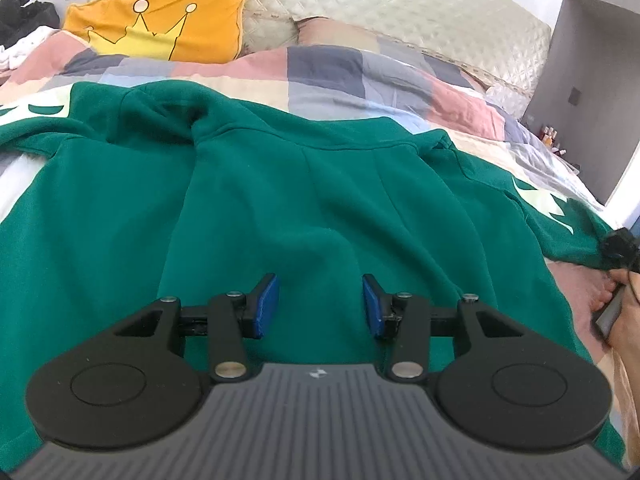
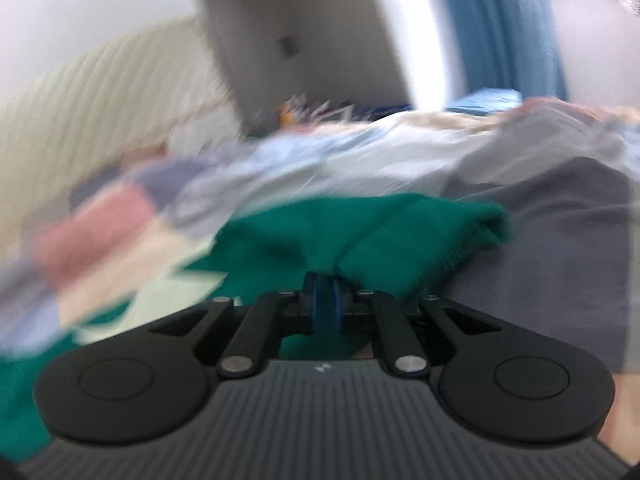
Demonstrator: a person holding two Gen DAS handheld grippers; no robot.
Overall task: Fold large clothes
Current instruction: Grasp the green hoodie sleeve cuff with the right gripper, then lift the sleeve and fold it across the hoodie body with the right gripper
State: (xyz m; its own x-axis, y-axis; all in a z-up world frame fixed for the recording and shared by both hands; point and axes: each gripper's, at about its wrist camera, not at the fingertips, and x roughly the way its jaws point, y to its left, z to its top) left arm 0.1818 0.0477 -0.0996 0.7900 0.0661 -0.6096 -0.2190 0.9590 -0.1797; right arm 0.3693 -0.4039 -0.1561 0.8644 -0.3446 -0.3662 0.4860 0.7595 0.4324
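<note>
Patchwork quilt (image 1: 328,76); right gripper (image 2: 327,307) pinches fleecy (green) sweatshirt (image 2: 360,236).

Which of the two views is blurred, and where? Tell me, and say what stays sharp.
Right wrist view: heavy motion blur smears the quilt, headboard and green sweatshirt; only the right gripper, shut on green fabric, reads fairly sharp. Left wrist view: sharp throughout, with the open left gripper over the sweatshirt and the crown pillow crisp; fisheye bending curves the bed edges.
</note>
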